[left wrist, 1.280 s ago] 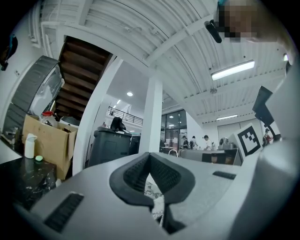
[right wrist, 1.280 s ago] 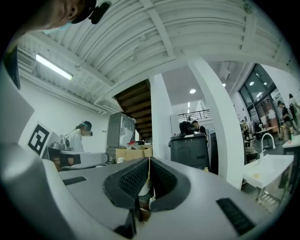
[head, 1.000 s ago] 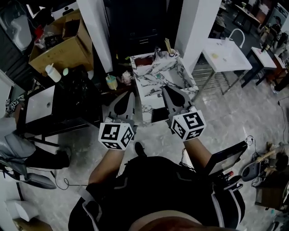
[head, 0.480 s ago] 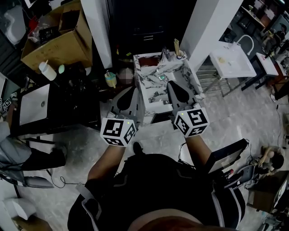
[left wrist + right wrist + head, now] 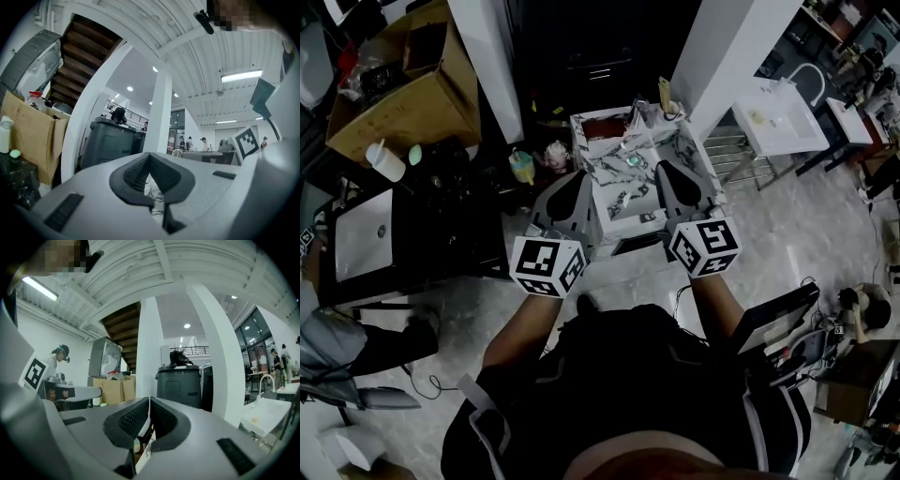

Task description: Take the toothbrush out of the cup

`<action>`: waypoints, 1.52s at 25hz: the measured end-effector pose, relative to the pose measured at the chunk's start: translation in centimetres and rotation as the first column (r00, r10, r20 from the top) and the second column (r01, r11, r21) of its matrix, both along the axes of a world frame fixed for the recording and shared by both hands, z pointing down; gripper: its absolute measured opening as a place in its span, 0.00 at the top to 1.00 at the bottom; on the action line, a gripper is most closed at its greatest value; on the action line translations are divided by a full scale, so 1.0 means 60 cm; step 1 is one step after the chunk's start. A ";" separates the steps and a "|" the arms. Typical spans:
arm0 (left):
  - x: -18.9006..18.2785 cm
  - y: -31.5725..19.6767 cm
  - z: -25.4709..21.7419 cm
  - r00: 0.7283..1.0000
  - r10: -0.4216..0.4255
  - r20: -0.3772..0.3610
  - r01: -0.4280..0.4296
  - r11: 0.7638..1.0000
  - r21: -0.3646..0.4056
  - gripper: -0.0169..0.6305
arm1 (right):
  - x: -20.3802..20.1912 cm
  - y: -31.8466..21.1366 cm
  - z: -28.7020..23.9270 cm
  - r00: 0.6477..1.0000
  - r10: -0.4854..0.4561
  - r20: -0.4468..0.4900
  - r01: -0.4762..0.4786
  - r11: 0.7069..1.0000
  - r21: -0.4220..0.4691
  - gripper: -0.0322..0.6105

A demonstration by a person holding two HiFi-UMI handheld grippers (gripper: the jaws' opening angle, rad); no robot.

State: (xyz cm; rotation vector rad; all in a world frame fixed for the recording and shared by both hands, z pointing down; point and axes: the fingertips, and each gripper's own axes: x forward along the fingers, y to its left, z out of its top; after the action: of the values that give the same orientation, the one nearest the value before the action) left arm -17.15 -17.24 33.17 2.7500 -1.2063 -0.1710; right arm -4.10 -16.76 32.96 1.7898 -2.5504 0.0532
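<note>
A marble-patterned bench [image 5: 614, 202] stands between two white pillars [image 5: 483, 56], with a cardboard box [image 5: 398, 89] to the left, a white sink [image 5: 778, 117] to the right and a dark grey bin [image 5: 180, 383] behind. A small teal item [image 5: 633, 159] lies on the marble between the tongs and the far end. There, at the far right corner, one cup [image 5: 669, 112] holds one toothbrush [image 5: 663, 91]. Its pale handle stands out of the rim, long axis about upright, free end up. The left gripper [image 5: 579, 176] and right gripper [image 5: 661, 167] hover over the near end, well short of the cup. Both pairs of tongs are pressed together with nothing between them.
</note>
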 end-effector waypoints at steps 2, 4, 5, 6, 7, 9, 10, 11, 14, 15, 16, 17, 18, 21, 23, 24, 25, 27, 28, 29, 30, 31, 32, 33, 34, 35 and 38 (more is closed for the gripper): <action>0.006 -0.010 -0.004 1.000 0.000 -0.004 0.000 1.000 0.001 0.97 | 0.011 -0.010 -0.001 1.000 0.009 -0.004 -0.009 1.000 0.003 0.91; 0.015 -0.018 -0.006 1.000 0.007 -0.014 -0.007 1.000 0.006 0.97 | 0.025 -0.022 -0.002 1.000 0.021 -0.006 -0.021 1.000 0.009 0.91; 0.020 -0.020 -0.007 1.000 0.015 -0.017 -0.015 1.000 0.014 0.97 | 0.033 -0.031 -0.001 1.000 0.030 -0.005 -0.030 0.999 0.010 0.91; 0.026 -0.022 -0.009 0.999 0.025 -0.022 -0.024 0.999 0.026 0.97 | 0.041 -0.040 0.002 0.999 0.039 -0.002 -0.039 0.999 0.010 0.91; 0.031 -0.025 -0.010 0.999 0.031 -0.025 -0.030 0.999 0.037 0.97 | 0.048 -0.051 0.004 0.999 0.045 0.003 -0.045 0.999 0.009 0.91; 0.042 -0.036 -0.005 1.000 0.015 -0.017 -0.014 0.999 0.037 0.97 | 0.065 -0.073 0.008 0.999 0.041 0.017 -0.041 0.999 0.011 0.91; 0.050 -0.044 -0.001 1.000 -0.001 -0.009 0.001 1.000 0.028 0.97 | 0.076 -0.082 0.009 0.999 0.035 0.025 -0.035 0.999 0.011 0.91; 0.061 -0.052 0.004 1.000 -0.017 -0.003 0.017 1.000 0.016 0.97 | 0.091 -0.091 0.010 0.999 0.028 0.031 -0.029 1.000 0.011 0.91; 0.094 -0.079 0.013 0.998 -0.057 0.002 0.057 0.998 -0.013 0.97 | 0.133 -0.119 0.014 0.999 0.000 0.034 0.000 1.000 0.009 0.91; 0.104 -0.087 0.016 0.997 -0.073 0.006 0.073 0.997 -0.023 0.97 | 0.146 -0.130 0.018 0.999 -0.010 0.036 0.010 1.000 0.001 0.91; 0.114 -0.097 0.019 0.996 -0.094 0.013 0.094 0.995 -0.034 0.97 | 0.160 -0.141 0.021 0.999 -0.019 0.042 0.020 1.000 -0.008 0.91; 0.124 -0.108 0.021 0.993 -0.114 0.018 0.115 0.992 -0.045 0.97 | 0.174 -0.153 0.023 0.998 -0.028 0.047 0.028 0.999 -0.014 0.91; 0.136 -0.117 0.021 0.991 -0.130 0.019 0.131 0.990 -0.051 0.97 | 0.189 -0.164 0.023 0.998 -0.036 0.051 0.037 0.999 -0.017 0.91; 0.177 -0.139 0.020 0.989 -0.144 0.014 0.145 0.988 -0.045 0.97 | 0.229 -0.194 0.026 0.997 -0.059 0.054 0.060 0.998 -0.015 0.91; 0.202 -0.152 0.021 0.989 -0.147 0.018 0.148 0.988 -0.037 0.97 | 0.250 -0.215 0.031 0.996 -0.069 0.054 0.070 0.997 -0.013 0.91; 0.214 -0.159 0.024 0.989 -0.149 0.023 0.150 0.988 -0.038 0.97 | 0.261 -0.227 0.034 0.996 -0.073 0.054 0.073 0.997 -0.013 0.91; 0.227 -0.166 0.029 0.988 -0.151 0.032 0.153 0.987 -0.044 0.97 | 0.271 -0.238 0.037 0.996 -0.075 0.054 0.076 0.997 -0.014 0.91; 0.250 -0.180 0.046 0.984 -0.165 0.063 0.169 0.983 -0.068 0.97 | 0.291 -0.259 0.049 0.996 -0.079 0.051 0.080 0.997 -0.019 0.91; 0.262 -0.187 0.057 0.982 -0.171 0.080 0.178 0.981 -0.083 0.97 | 0.302 -0.269 0.058 0.996 -0.080 0.049 0.082 0.996 -0.025 0.91; 0.273 -0.193 0.067 0.981 -0.174 0.091 0.182 0.979 -0.096 0.97 | 0.311 -0.278 0.068 0.995 -0.082 0.050 0.084 0.996 -0.035 0.91; 0.285 -0.198 0.075 0.981 -0.172 0.094 0.182 0.978 -0.105 0.97 | 0.321 -0.287 0.078 0.995 -0.083 0.051 0.086 0.995 -0.045 0.90; 0.297 -0.202 0.081 0.981 -0.169 0.091 0.179 0.978 -0.111 0.97 | 0.330 -0.296 0.088 0.995 -0.085 0.052 0.088 0.995 -0.055 0.90; 0.308 -0.207 0.085 0.982 -0.166 0.085 0.175 0.978 -0.114 0.97 | 0.338 -0.306 0.097 0.995 -0.088 0.051 0.091 0.994 -0.062 0.90; 0.317 -0.213 0.087 0.983 -0.165 0.078 0.173 0.978 -0.115 0.97 | 0.345 -0.315 0.104 0.994 -0.092 0.049 0.096 0.993 -0.068 0.90; 0.324 -0.218 0.090 0.983 -0.168 0.072 0.175 0.978 -0.116 0.97 | 0.349 -0.324 0.110 0.994 -0.100 0.048 0.103 0.992 -0.075 0.89; 0.331 -0.223 0.093 0.983 -0.172 0.068 0.180 0.976 -0.119 0.97 | 0.353 -0.333 0.116 0.993 -0.109 0.047 0.113 0.990 -0.081 0.88; 0.353 -0.237 0.110 0.981 -0.179 0.074 0.188 0.973 -0.131 0.97 | 0.369 -0.359 0.134 0.992 -0.121 0.045 0.125 0.987 -0.097 0.84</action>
State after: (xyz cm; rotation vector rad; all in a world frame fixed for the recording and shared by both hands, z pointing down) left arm 4.02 -31.47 39.75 2.5423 -1.4319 -0.0196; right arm 18.03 -38.29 40.98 1.6094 -2.6278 0.2116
